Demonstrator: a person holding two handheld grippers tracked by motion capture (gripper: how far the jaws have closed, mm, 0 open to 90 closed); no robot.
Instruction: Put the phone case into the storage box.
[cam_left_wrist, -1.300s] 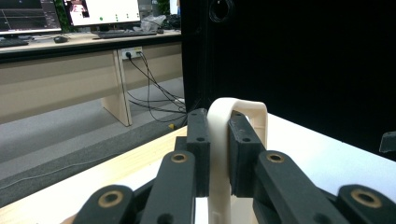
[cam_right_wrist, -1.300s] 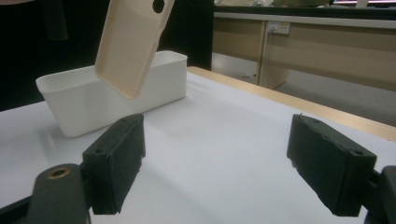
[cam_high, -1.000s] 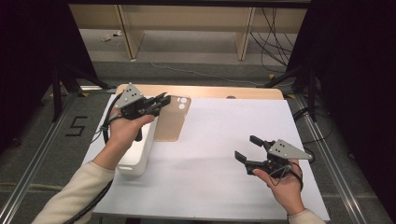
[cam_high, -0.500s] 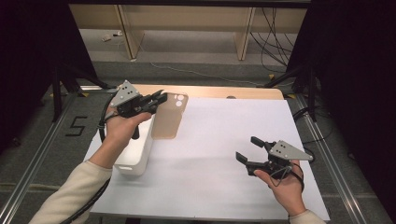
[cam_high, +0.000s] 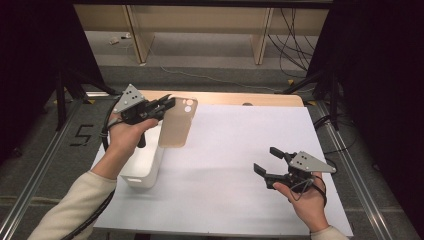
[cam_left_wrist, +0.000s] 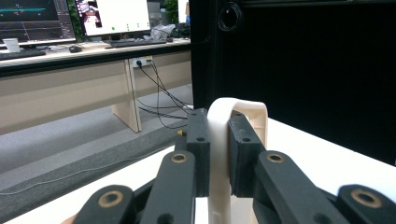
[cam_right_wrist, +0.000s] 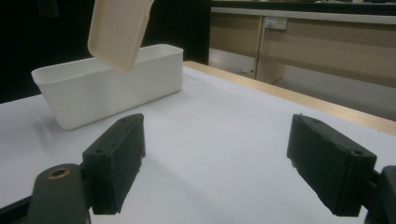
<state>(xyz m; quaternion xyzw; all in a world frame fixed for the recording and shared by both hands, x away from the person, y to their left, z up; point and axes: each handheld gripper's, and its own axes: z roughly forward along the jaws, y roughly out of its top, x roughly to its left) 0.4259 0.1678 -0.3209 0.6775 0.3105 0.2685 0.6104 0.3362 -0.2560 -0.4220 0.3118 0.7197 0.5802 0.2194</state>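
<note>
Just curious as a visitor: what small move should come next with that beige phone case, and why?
Probably bring the beige plastic phone case down onto the white table sheet. The left hand-held gripper clamps its top edge and it hangs in the air beside the white rectangular plastic bin, while the right hand-held gripper waits open.

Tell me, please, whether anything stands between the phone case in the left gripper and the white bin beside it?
Nothing visible does. The left gripper is shut on the beige phone case, which hangs in the air just beside the open white bin. The right gripper waits open, well away across the white mat.
</note>
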